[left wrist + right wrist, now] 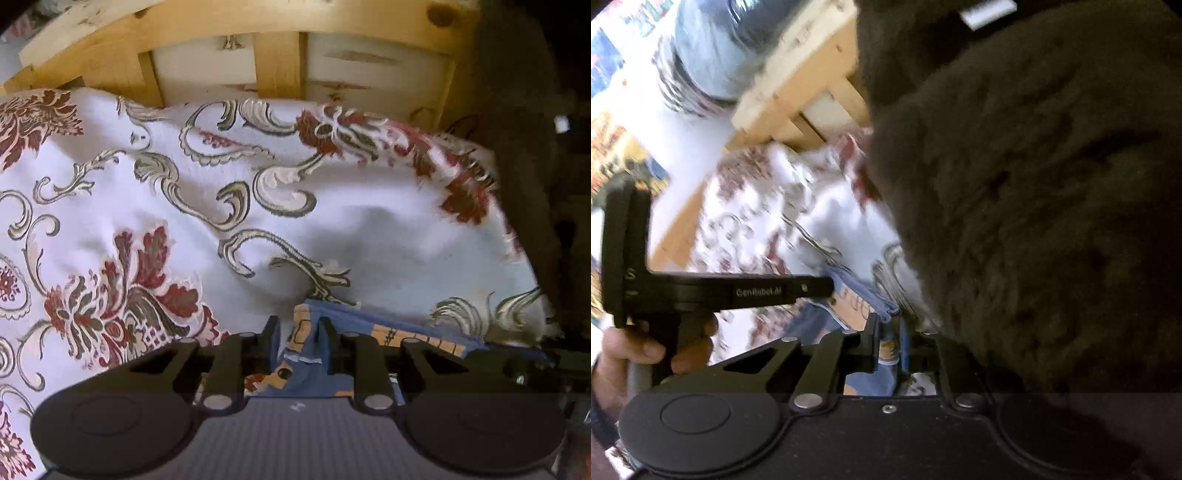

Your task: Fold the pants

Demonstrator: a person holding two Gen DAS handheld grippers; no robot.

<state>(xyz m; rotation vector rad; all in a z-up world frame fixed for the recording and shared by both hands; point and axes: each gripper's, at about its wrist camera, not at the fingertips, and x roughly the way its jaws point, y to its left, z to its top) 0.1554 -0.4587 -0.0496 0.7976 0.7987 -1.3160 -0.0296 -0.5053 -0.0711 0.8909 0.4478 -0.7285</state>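
Blue fabric printed with orange-tan patches makes up the pants (306,354), bunched low over a white bedspread (229,206) patterned with red flowers and grey scrolls, before a pine bed frame (277,62). The left gripper (300,343) pinches a fold of them between nearly closed fingers. The right gripper (889,343) likewise clamps a blue fold, beside a dark fuzzy blanket (1034,203). White lettering reading "GenRobot.AI" shows on the left gripper's body in the right wrist view.

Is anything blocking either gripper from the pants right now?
No. Both are already shut on the blue pants: left gripper, right gripper. A dark fuzzy mass crowds the right one's view only.
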